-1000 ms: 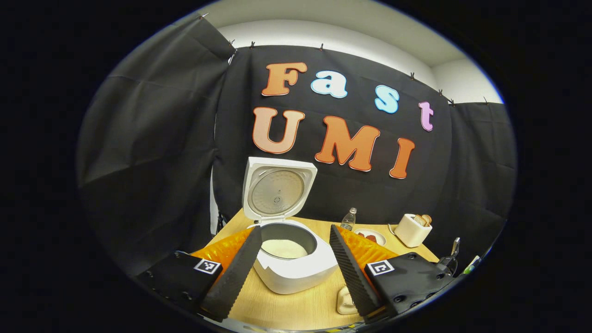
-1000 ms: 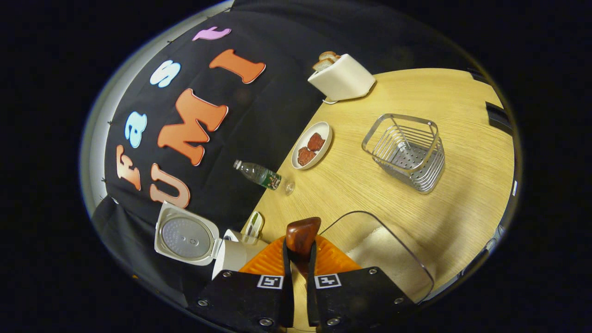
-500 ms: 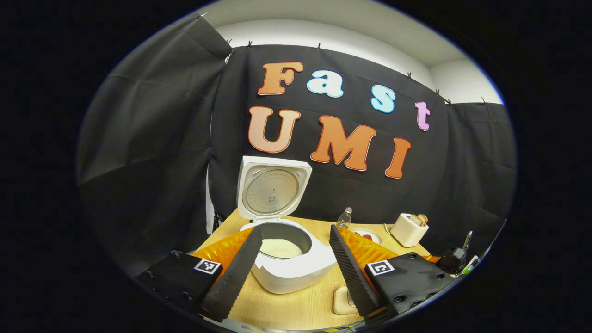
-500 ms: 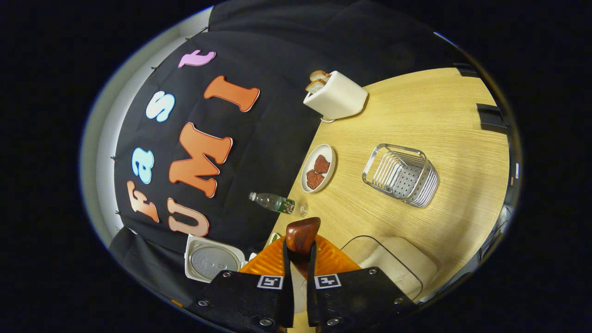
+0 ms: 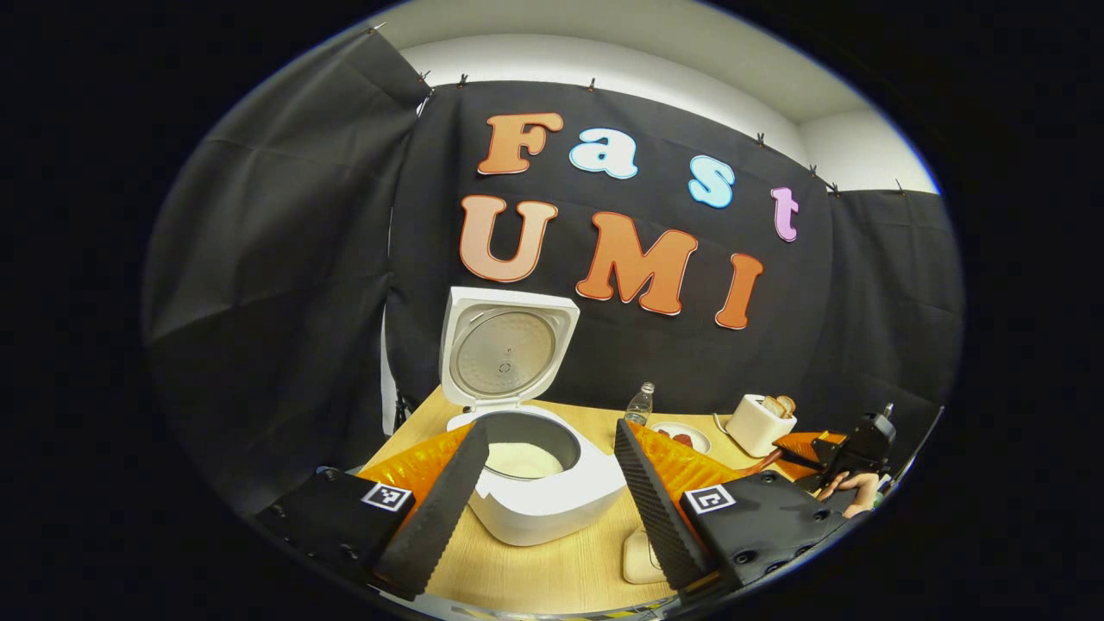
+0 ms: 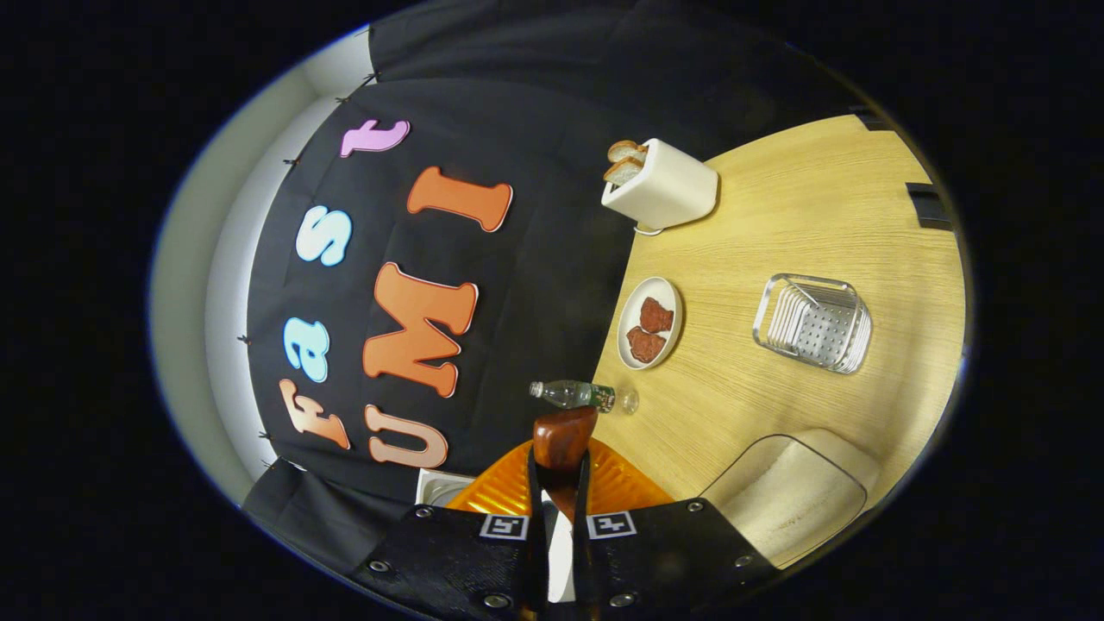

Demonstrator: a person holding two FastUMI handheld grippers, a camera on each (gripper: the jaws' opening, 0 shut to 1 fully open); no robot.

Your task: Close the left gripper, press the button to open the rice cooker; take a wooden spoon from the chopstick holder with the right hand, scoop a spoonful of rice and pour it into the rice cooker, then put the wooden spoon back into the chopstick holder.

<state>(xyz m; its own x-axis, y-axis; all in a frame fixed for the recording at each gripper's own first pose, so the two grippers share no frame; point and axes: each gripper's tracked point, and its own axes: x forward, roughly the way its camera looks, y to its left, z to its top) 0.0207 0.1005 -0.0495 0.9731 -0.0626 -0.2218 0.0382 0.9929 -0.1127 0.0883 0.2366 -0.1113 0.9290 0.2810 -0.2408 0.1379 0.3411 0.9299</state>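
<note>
The cooker stands on the table with its lid raised upright at the back; white rice lies in its pot. In the right gripper view a clear bin near the table's front edge holds more rice, spread low inside. The wire holder sits well apart from the bin, and nothing can be made out inside it. A plate carries two brown pieces, and a toaster has two slices of bread standing in its slots. One bottle stands near the plate at the table's back edge. A small cream object lies on the table just in front of the cooker.

The left gripper has its fingers wide apart, holding nothing, with the cooker seen between them. The right gripper has its fingers drawn close and clamped on the spoon, whose dark brown end sticks out past the tips. In the left gripper view the right gripper appears far off at the right, with a hand behind it.
</note>
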